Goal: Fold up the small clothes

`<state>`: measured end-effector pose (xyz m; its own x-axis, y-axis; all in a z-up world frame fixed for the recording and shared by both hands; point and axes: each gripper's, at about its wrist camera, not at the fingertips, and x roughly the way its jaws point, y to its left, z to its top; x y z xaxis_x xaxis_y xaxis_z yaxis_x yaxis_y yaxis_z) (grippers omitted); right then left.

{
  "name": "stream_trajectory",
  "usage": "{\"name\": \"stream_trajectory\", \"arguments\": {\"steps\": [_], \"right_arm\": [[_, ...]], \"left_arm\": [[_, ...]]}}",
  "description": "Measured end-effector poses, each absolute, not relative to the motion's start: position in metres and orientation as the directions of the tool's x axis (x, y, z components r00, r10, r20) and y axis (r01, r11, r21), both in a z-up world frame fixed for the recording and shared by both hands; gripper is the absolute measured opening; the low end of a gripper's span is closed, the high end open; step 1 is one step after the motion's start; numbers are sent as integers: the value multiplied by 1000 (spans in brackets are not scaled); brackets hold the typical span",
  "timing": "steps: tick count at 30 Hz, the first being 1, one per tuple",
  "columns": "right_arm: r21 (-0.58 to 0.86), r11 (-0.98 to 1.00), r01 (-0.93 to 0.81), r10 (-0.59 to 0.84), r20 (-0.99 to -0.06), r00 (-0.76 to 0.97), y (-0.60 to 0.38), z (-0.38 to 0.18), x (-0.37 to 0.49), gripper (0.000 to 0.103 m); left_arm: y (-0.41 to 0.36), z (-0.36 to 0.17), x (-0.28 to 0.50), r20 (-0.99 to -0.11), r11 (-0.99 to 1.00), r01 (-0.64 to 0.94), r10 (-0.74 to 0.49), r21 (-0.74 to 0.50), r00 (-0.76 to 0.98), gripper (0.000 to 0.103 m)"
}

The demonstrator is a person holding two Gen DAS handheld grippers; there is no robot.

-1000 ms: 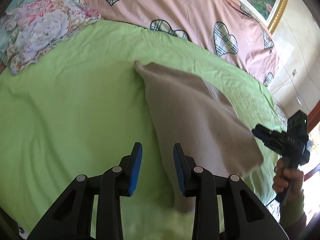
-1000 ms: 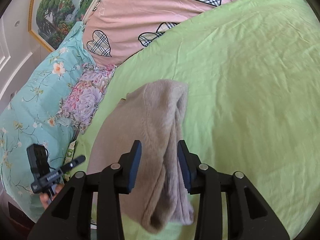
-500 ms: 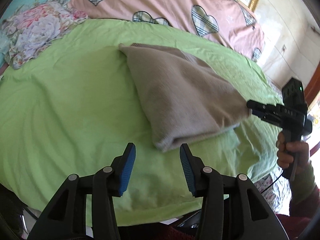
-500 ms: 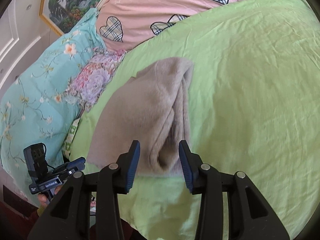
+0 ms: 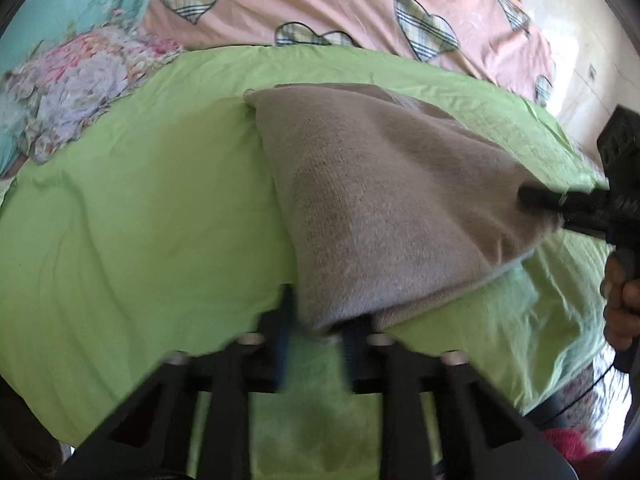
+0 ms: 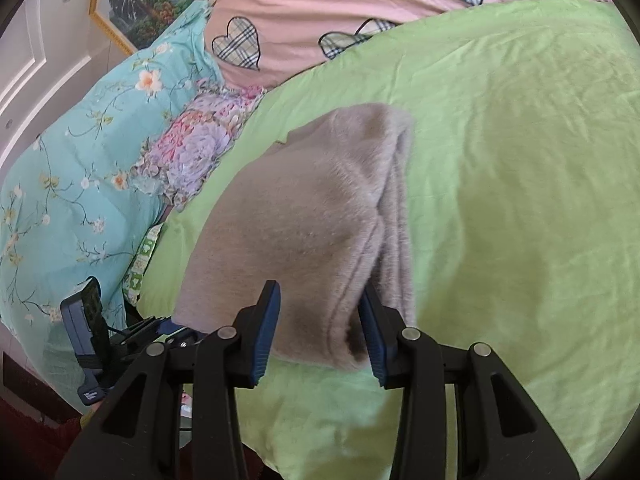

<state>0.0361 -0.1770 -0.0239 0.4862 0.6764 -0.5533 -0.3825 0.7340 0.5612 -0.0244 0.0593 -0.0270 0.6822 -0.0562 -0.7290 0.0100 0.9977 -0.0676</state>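
Note:
A folded beige knit garment (image 5: 384, 208) lies on the green bedsheet (image 5: 140, 220); it also shows in the right wrist view (image 6: 304, 232). My left gripper (image 5: 316, 340) is blurred, its blue pads on either side of the garment's near left corner, jaws still apart. My right gripper (image 6: 320, 332) is open with its pads around the near right corner, where the folded layers hang between them. In the left wrist view the right gripper (image 5: 560, 204) touches the garment's right corner. The left gripper shows at lower left of the right wrist view (image 6: 160, 330).
A pink quilt with plaid hearts (image 5: 360, 4) and floral pillows (image 5: 80, 88) lie at the head of the bed. A teal flowered quilt (image 6: 80, 160) is at the left. The bed's front edge (image 6: 320, 440) is just below my grippers.
Both grippers have moved forward onto the garment's near corners. The left gripper's jaws have narrowed around the left corner. The garment has settled flatter on the sheet.

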Motion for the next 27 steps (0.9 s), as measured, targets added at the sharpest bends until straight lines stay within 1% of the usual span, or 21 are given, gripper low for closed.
{"name": "stream_trajectory", "arguments": {"steps": [1, 2, 3, 4, 5, 6, 8, 11, 14, 15, 17, 18, 22, 24, 27], "right_arm": [[557, 735, -388, 677, -561, 476, -174, -24, 38, 5], [539, 741, -401, 671, -568, 477, -171, -20, 39, 6], [532, 736, -419, 676, -550, 490, -171, -12, 37, 6], [535, 717, -446, 696, -511, 505, -175, -1, 33, 6], [530, 705, -472, 708, -475, 523, -180, 11, 29, 6], [502, 718, -481, 695, -476, 539, -185, 20, 27, 5], [475, 739, -479, 674, -507, 537, -190, 21, 30, 5], [466, 761, -451, 648, -570, 506, -189, -3, 38, 5], [348, 831, -434, 544, -671, 503, -177, -29, 39, 5], [344, 835, -428, 536, -683, 497, -174, -36, 40, 5], [414, 820, -394, 567, -676, 470, -180, -48, 47, 5], [427, 817, -387, 573, -673, 467, -183, -50, 49, 5], [373, 835, -404, 542, -685, 488, -179, -50, 46, 5], [378, 837, -396, 541, -683, 491, -179, -51, 47, 4], [409, 829, -381, 556, -680, 478, -184, -52, 45, 4]], "left_arm": [[63, -21, -26, -717, 997, -25, -34, -71, 697, 8], [65, -13, -30, -695, 996, -41, -28, -83, 719, 7], [66, -4, -36, -669, 995, -51, -18, -84, 743, 7], [66, 3, -39, -654, 996, -60, 2, -66, 757, 7], [65, 3, -40, -653, 997, -66, 21, -44, 757, 6], [63, -1, -39, -666, 997, -66, 30, -29, 746, 6], [61, -13, -36, -699, 998, -69, 46, -5, 713, 5], [57, -27, -35, -729, 997, -80, 63, 11, 682, 5], [58, -31, -34, -742, 997, -80, 56, 3, 668, 5], [60, -32, -32, -748, 997, -82, 49, -7, 662, 5], [63, -34, -33, -760, 996, -85, 34, -28, 649, 5], [65, -36, -31, -766, 995, -89, 23, -44, 642, 5], [70, -39, -30, -771, 994, -89, 6, -66, 637, 6], [72, -40, -29, -777, 994, -80, -10, -78, 630, 7], [70, -34, -36, -781, 997, -17, -50, -77, 622, 9]]}}
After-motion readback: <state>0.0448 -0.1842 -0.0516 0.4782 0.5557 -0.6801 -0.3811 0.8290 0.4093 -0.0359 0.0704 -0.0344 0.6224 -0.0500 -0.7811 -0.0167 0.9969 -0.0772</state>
